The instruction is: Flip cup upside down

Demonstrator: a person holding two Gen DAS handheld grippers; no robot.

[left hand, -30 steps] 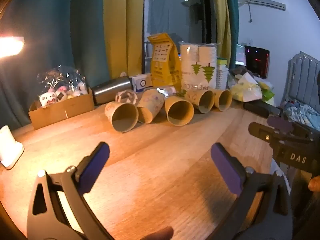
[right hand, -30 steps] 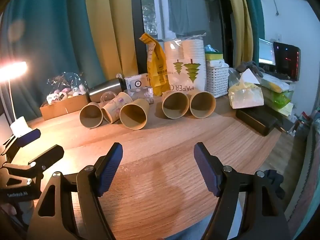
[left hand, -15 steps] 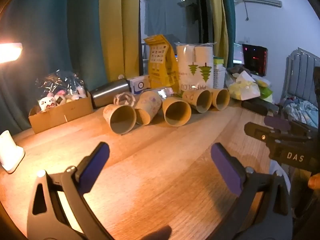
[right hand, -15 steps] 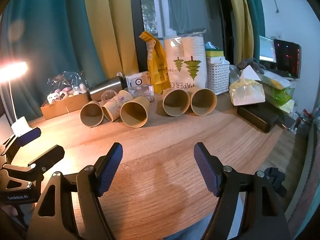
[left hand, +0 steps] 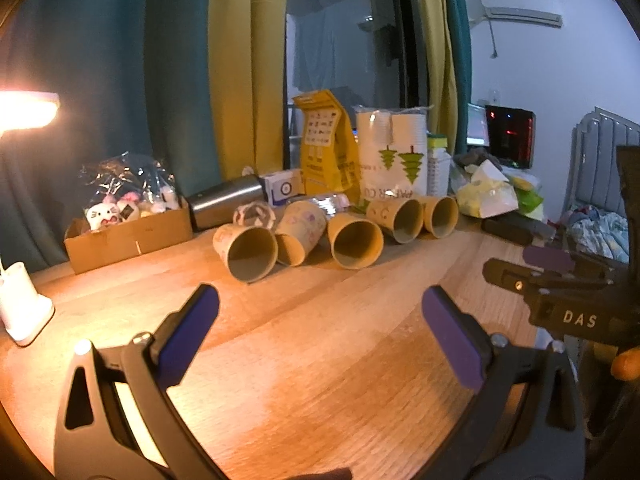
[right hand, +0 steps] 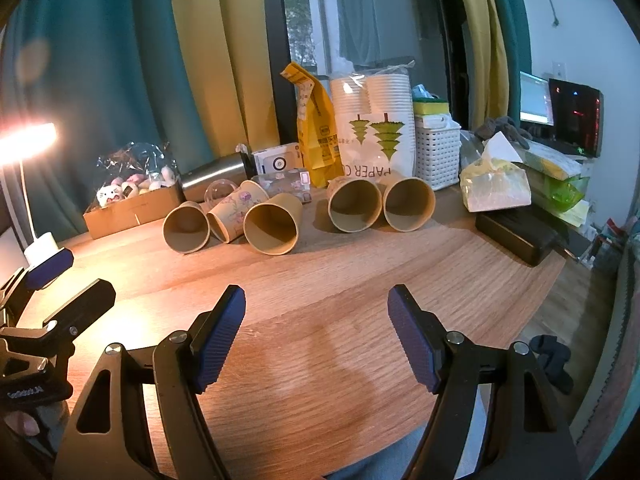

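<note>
Both your tools are released and hold nothing: the left tool (left hand: 320,320) and the right tool (right hand: 316,328) hang with fingers spread wide over the bare near part of the counter (right hand: 320,280). Five paper cups lie on their sides in a row toward the counter's far edge, mouths facing you. The middle cup (right hand: 272,226) lies well ahead of your right tool, beside the flowered cup (right hand: 234,214). A cardboard box (left hand: 128,236) sits near the far left corner.
</note>
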